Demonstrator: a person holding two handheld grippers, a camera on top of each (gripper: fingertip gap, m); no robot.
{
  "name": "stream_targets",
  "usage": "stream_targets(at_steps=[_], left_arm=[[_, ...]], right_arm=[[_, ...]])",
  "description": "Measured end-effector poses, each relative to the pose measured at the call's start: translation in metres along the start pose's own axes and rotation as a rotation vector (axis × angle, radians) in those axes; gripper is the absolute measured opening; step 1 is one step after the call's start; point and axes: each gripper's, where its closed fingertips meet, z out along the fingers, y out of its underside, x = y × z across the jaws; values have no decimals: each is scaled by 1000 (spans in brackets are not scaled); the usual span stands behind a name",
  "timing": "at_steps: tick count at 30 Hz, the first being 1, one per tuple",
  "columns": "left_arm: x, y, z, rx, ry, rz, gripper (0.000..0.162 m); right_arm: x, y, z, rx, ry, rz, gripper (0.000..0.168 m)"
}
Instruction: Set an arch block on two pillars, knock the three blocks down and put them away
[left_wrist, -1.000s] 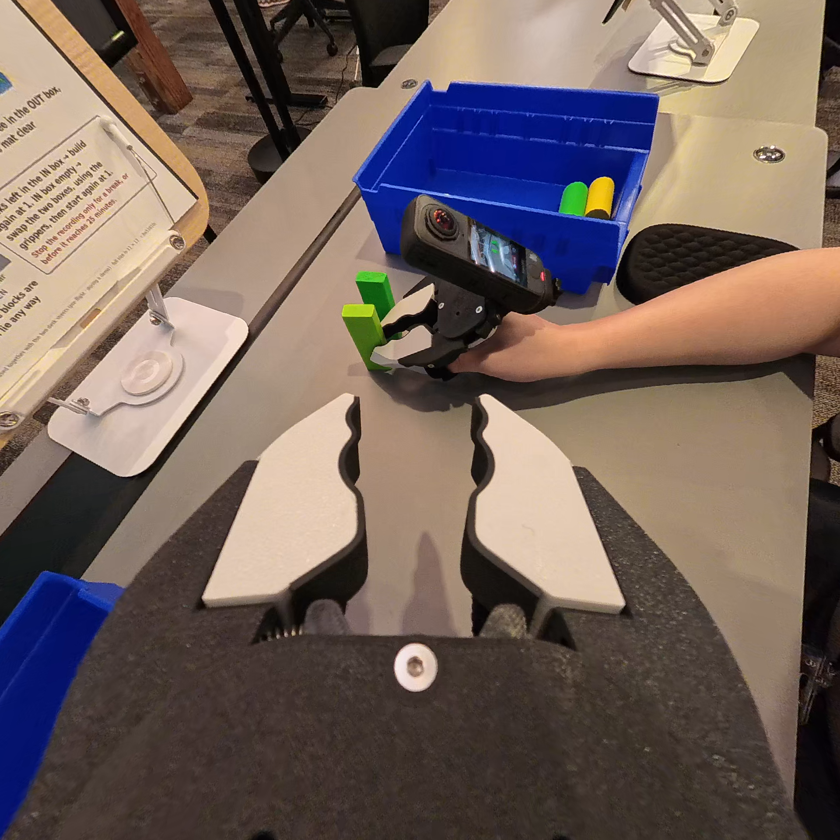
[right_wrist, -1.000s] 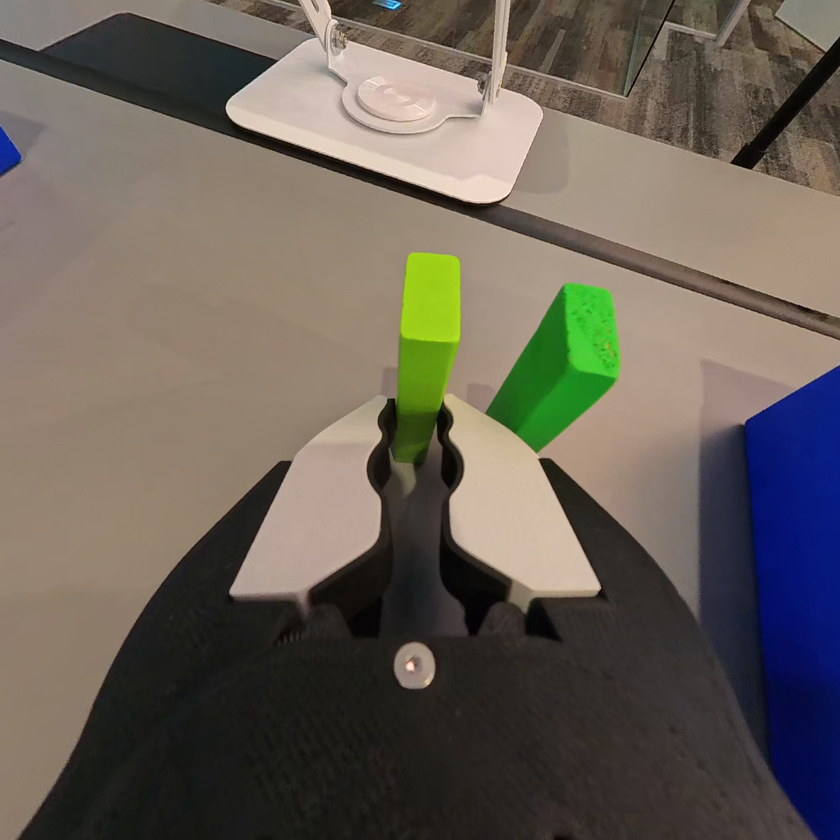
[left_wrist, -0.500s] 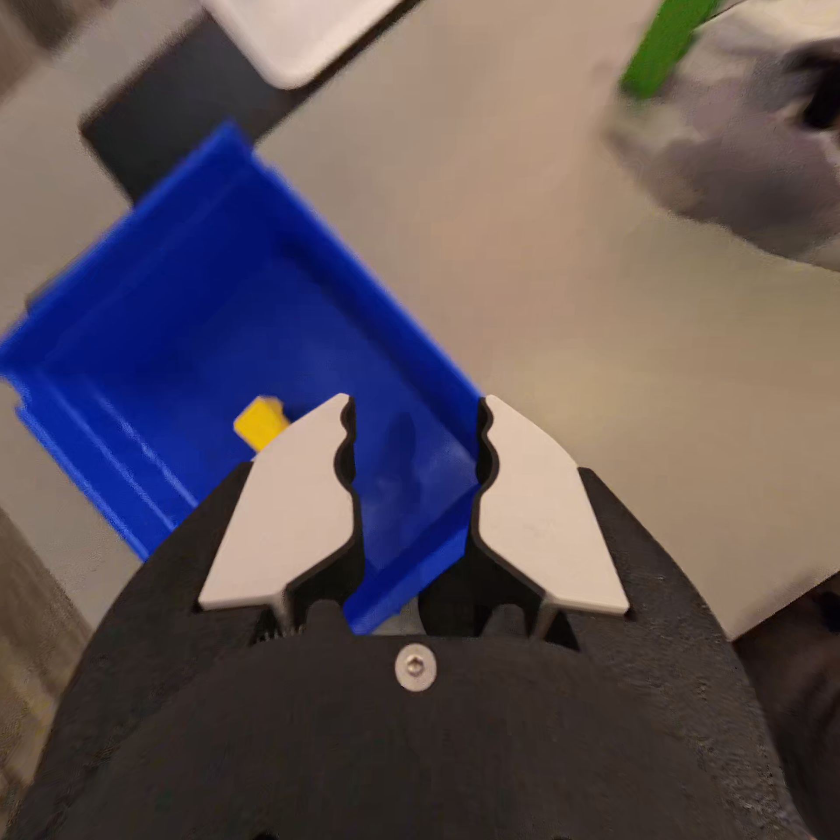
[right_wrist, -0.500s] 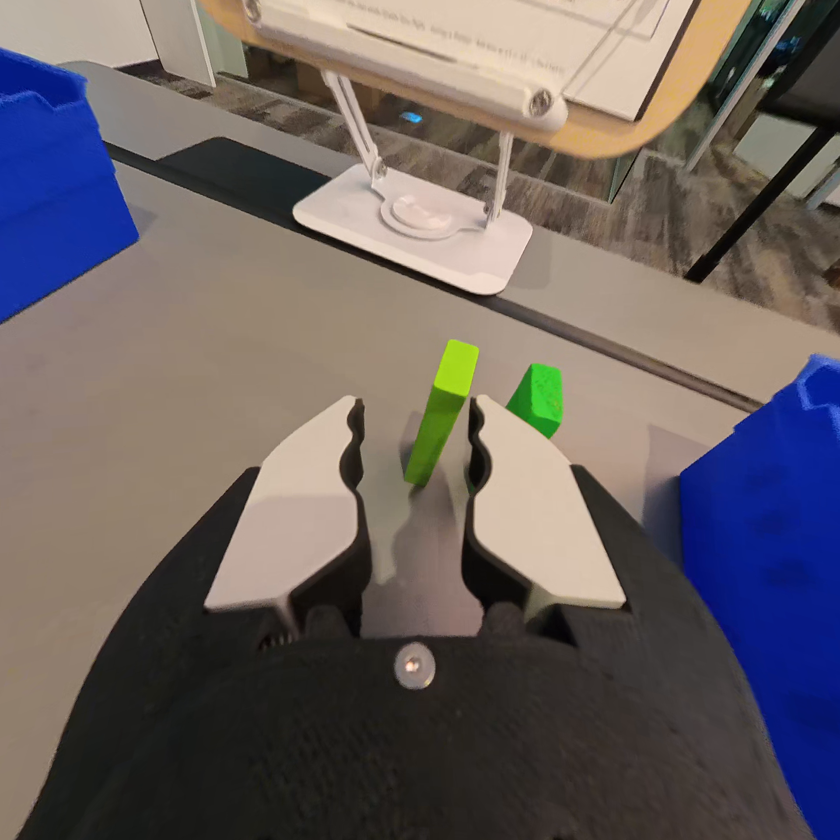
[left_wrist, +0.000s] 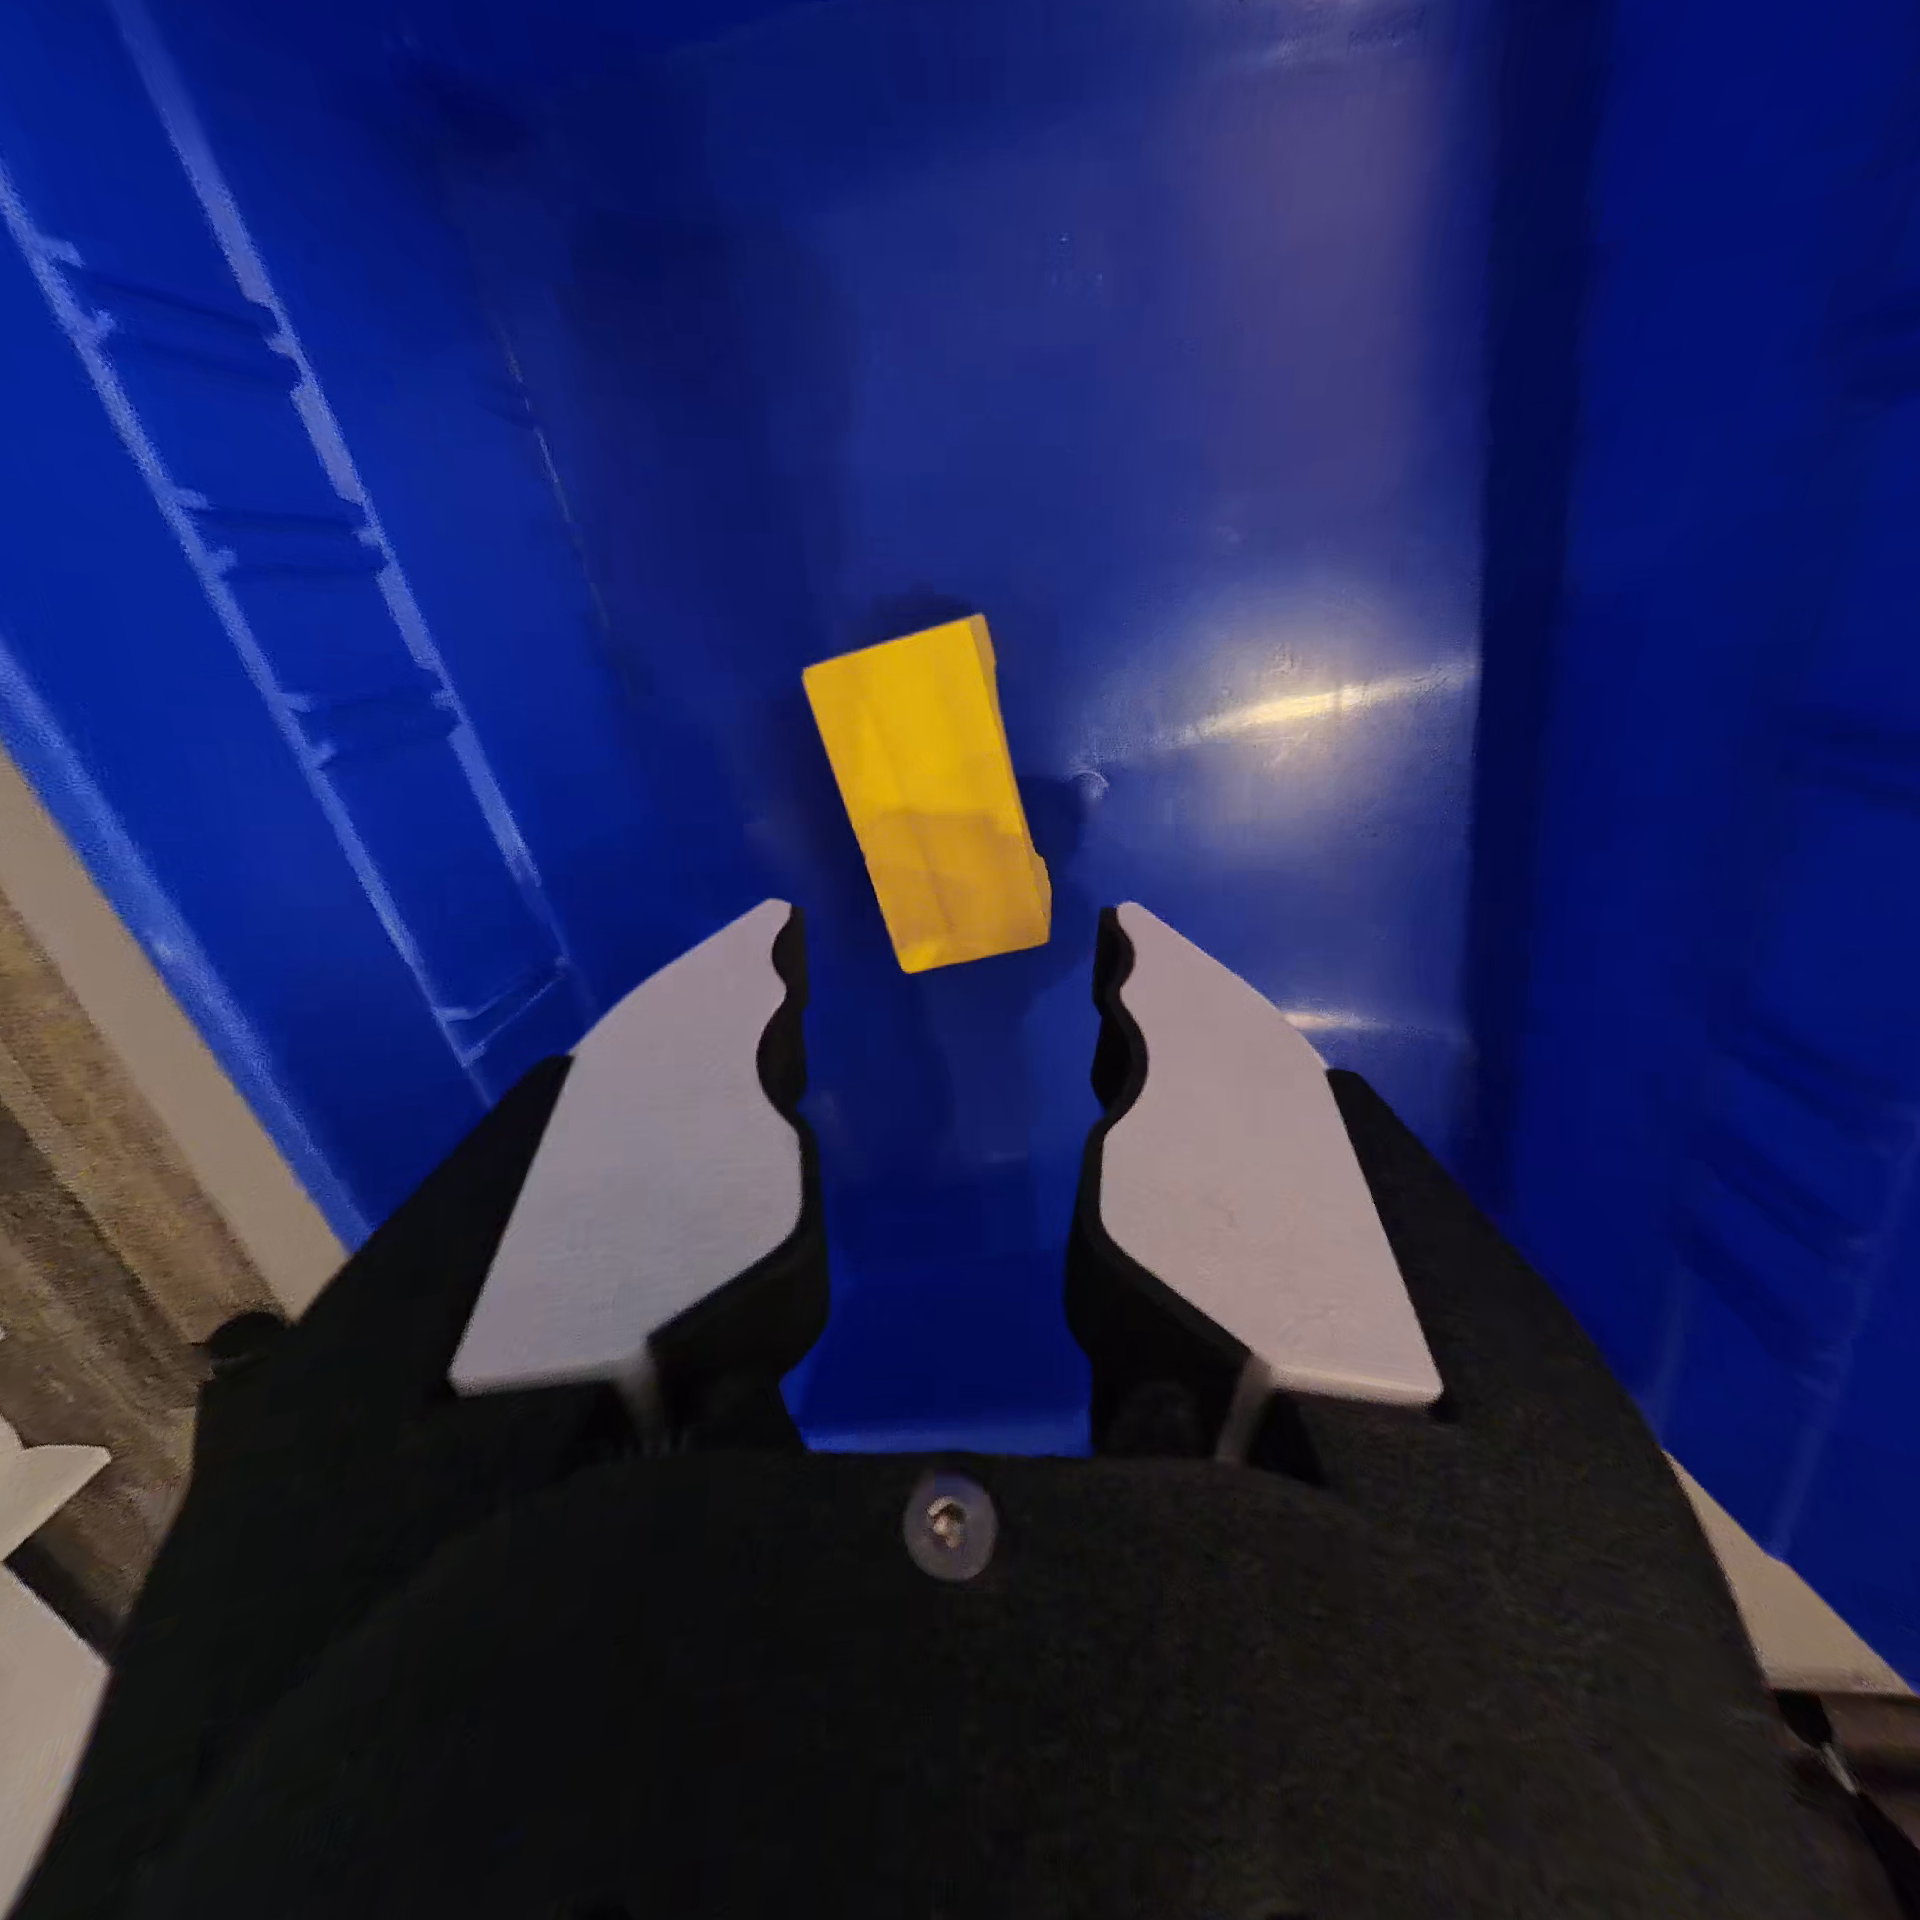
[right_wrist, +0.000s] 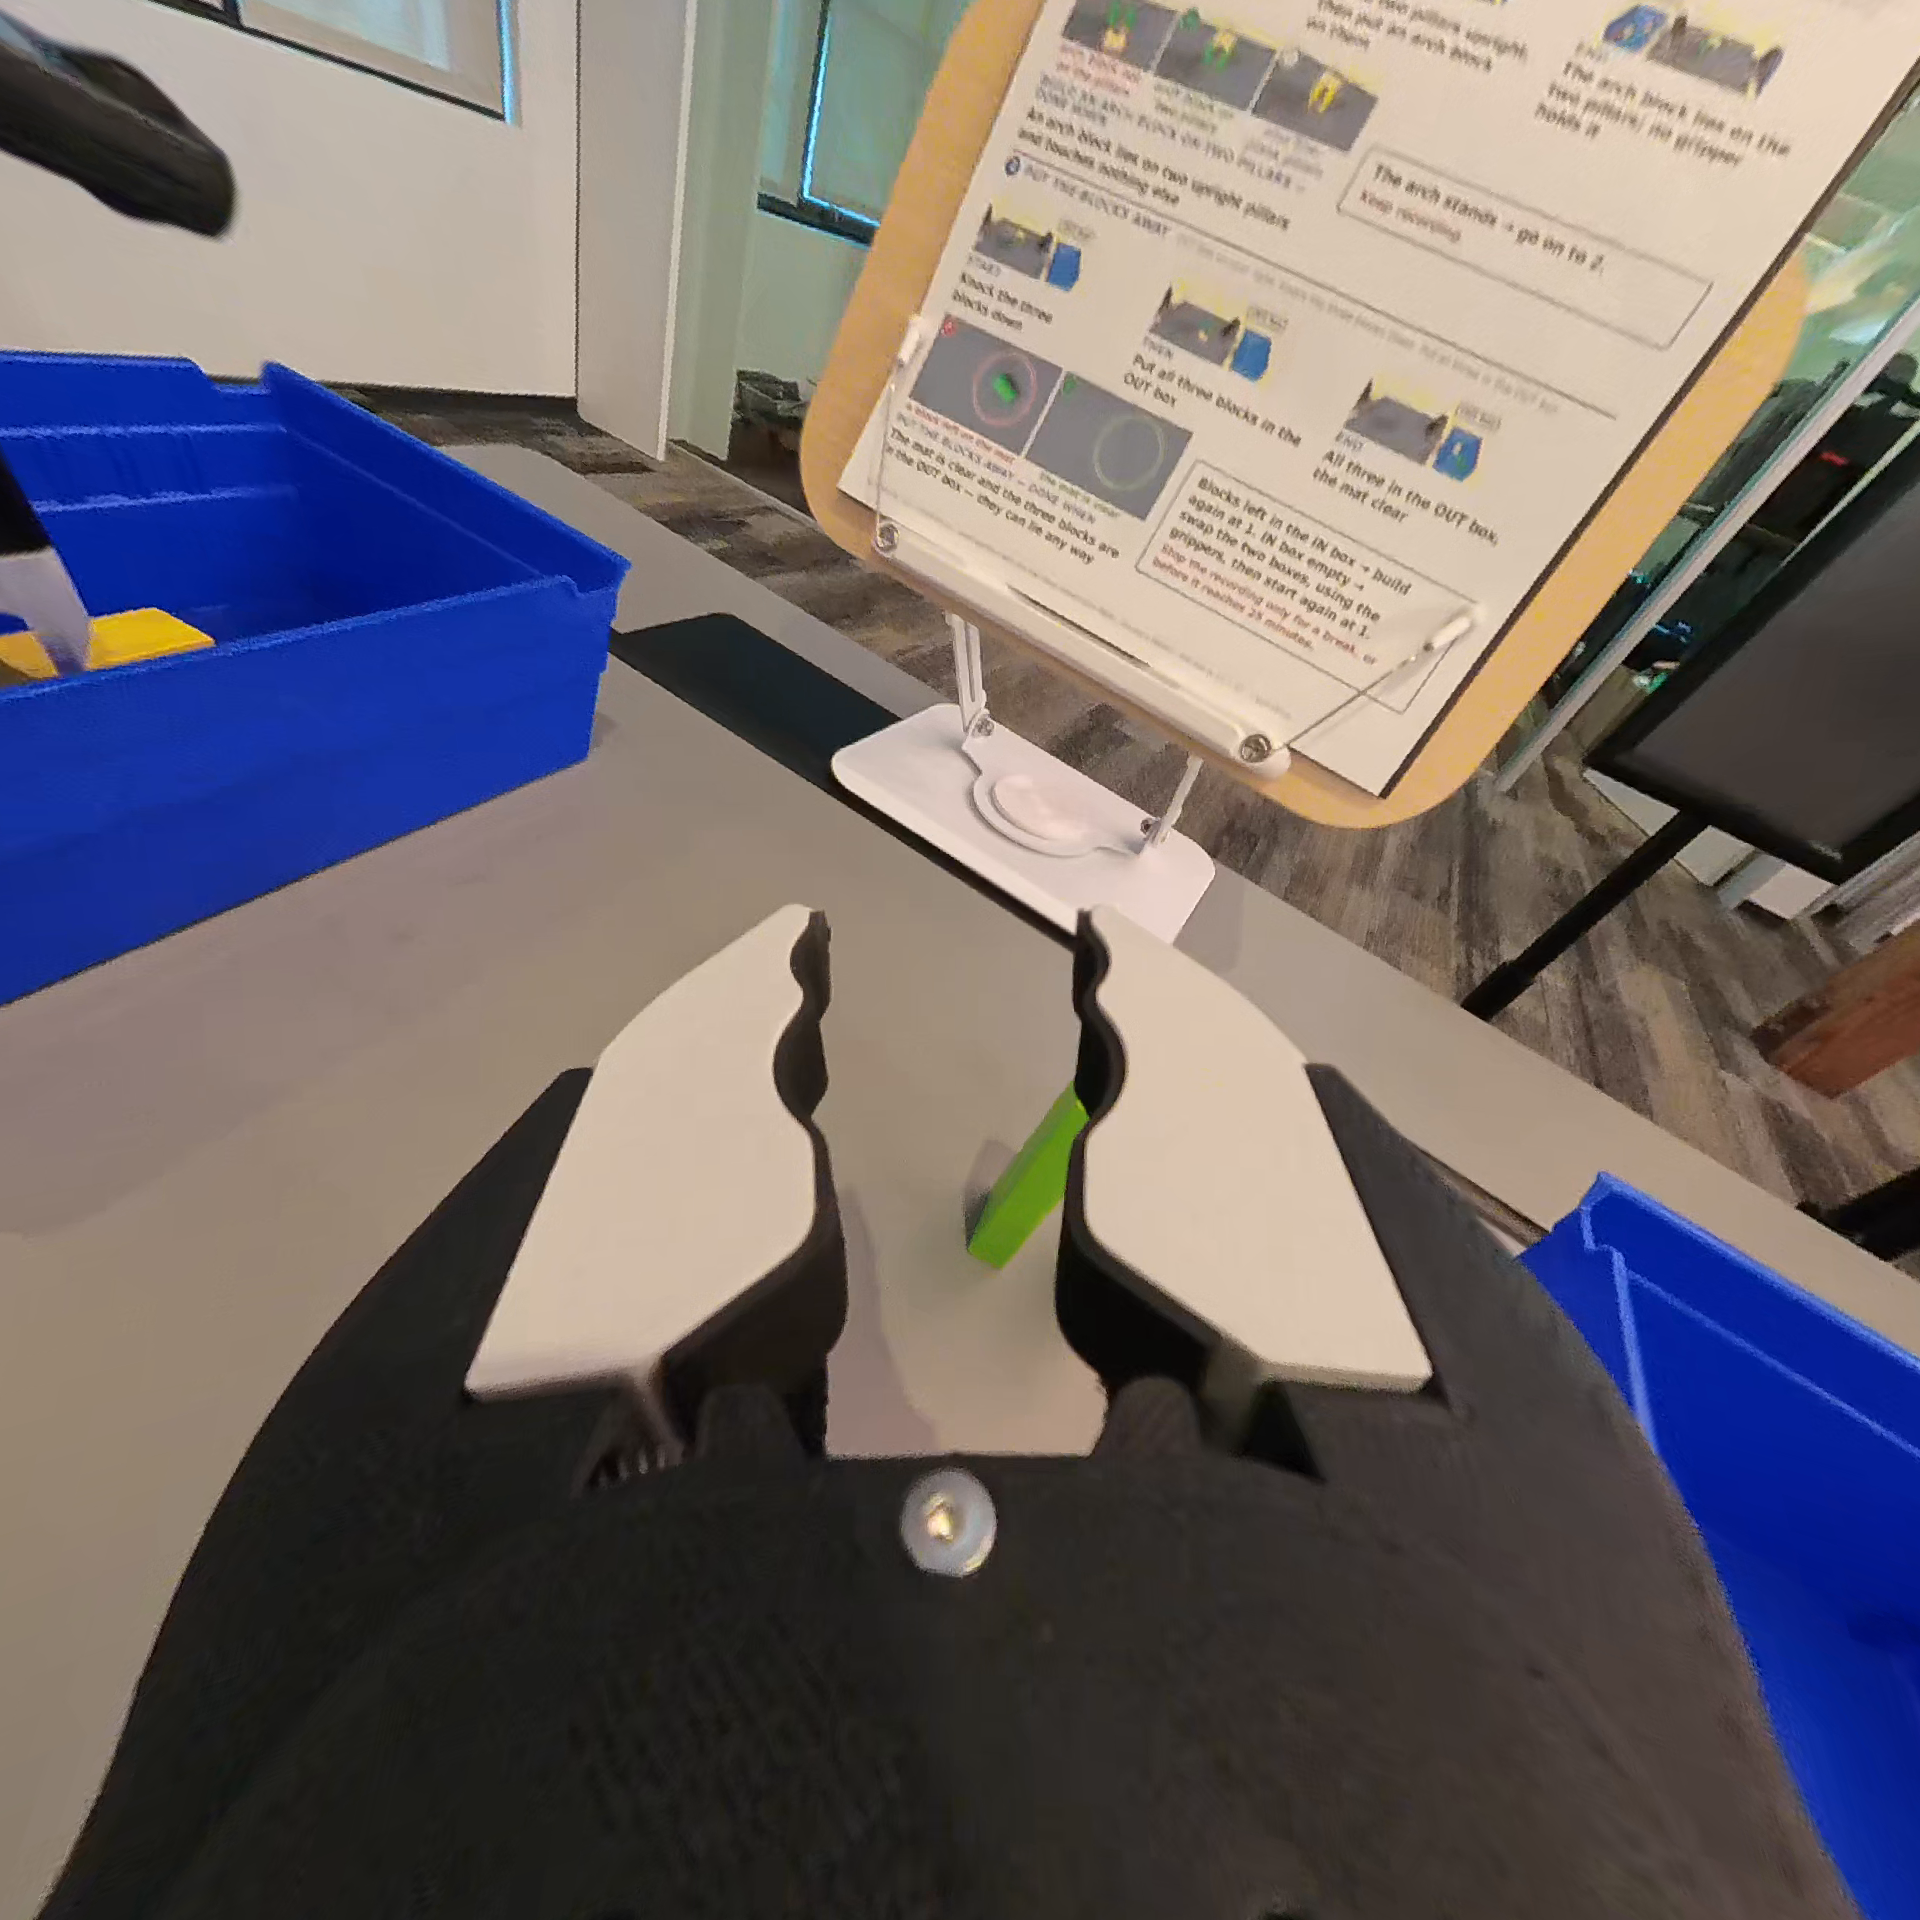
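Left gripper (left_wrist: 943, 914) spread and empty inside the blue bin (left_wrist: 1299, 364); yellow arch block (left_wrist: 925, 805) at twelve o'clock; straddle its narrow sides squarely, then clench; right gripper (right_wrist: 951, 925) released, green pillar (right_wrist: 1023, 1190) at one o'clock

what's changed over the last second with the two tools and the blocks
The right tool let go of the light green block and drew back; it is open, with the block standing free on the grey table. The left tool swung from the table into the blue bin and hangs open above the yellow block. That yellow block has not shifted, and the left tool was open throughout.
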Motion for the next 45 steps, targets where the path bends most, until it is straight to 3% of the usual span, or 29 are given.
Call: stream_targets(at_steps=[6, 10, 14, 18, 21, 24, 28, 34, 40, 45], left_arm=[[-4, 4, 17, -50, 20, -9, 52], [-1, 7, 28, -88, 61, 20, 38], [0, 12, 16, -59, 116, 111, 37], [12, 9, -31, 95, 197, 168, 36], [53, 13, -86, 262, 324, 306, 36], [113, 28, -133, 394, 430, 561, 36], [195, 52, -162, 446, 524, 882, 36], [267, 68, -152, 409, 474, 1087, 36], [288, 75, -126, 309, 397, 1143, 36], [293, 80, -122, 290, 399, 1167, 36]], right_arm=[[-5, 2, 1, -6, -29, -19, 46], [-8, 5, 3, -15, -43, -42, 46], [-15, 2, 3, 0, -75, -98, 46], [-36, -2, -1, 43, -215, -175, 46], [-62, -6, -12, 63, -406, -183, 46], [-93, -21, -40, 127, -682, -144, 46], [-102, -49, -79, 224, -911, -68, 46], [-87, -48, -96, 151, -995, -99, 46], [-99, -8, -84, -32, -943, -337, 46], [-112, 16, -81, -134, -1053, -278, 46]])
